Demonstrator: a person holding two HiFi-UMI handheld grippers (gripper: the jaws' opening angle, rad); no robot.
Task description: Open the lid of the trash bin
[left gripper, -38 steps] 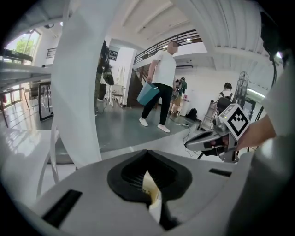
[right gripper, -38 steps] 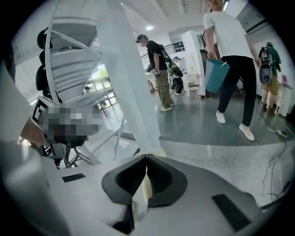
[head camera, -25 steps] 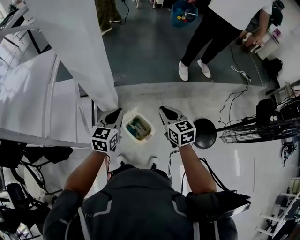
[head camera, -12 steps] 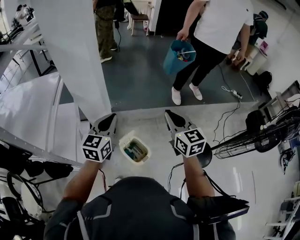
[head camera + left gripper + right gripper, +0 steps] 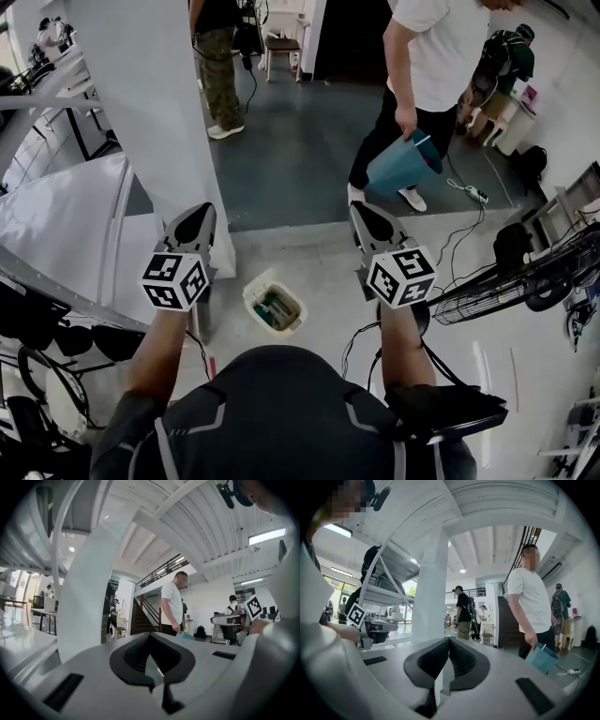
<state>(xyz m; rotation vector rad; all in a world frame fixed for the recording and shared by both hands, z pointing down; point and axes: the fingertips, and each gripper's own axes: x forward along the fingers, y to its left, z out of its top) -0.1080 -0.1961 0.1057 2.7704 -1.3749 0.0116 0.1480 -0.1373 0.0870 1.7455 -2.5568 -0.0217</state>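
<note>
A small white trash bin (image 5: pixel 275 306) stands on the pale floor below and between my two hands; its top shows greenish contents inside a white rim. My left gripper (image 5: pixel 198 215) is held up to the bin's upper left, well apart from it. My right gripper (image 5: pixel 362 212) is held up to the bin's upper right, also apart from it. In both gripper views the jaws meet at their tips with nothing between them: the left gripper (image 5: pixel 149 635) and the right gripper (image 5: pixel 449 640) both point out into the room, not at the bin.
A white pillar (image 5: pixel 155 112) rises just ahead of the left gripper. A person in a white shirt carries a teal bucket (image 5: pixel 403 161) across the dark floor ahead. A floor fan (image 5: pixel 525 281) and cables (image 5: pixel 459 216) lie right; white shelving (image 5: pixel 56 211) fills the left.
Both grippers have risen and moved apart, away from the bin. The view has tilted up. The person with the teal bucket has stepped to the right.
</note>
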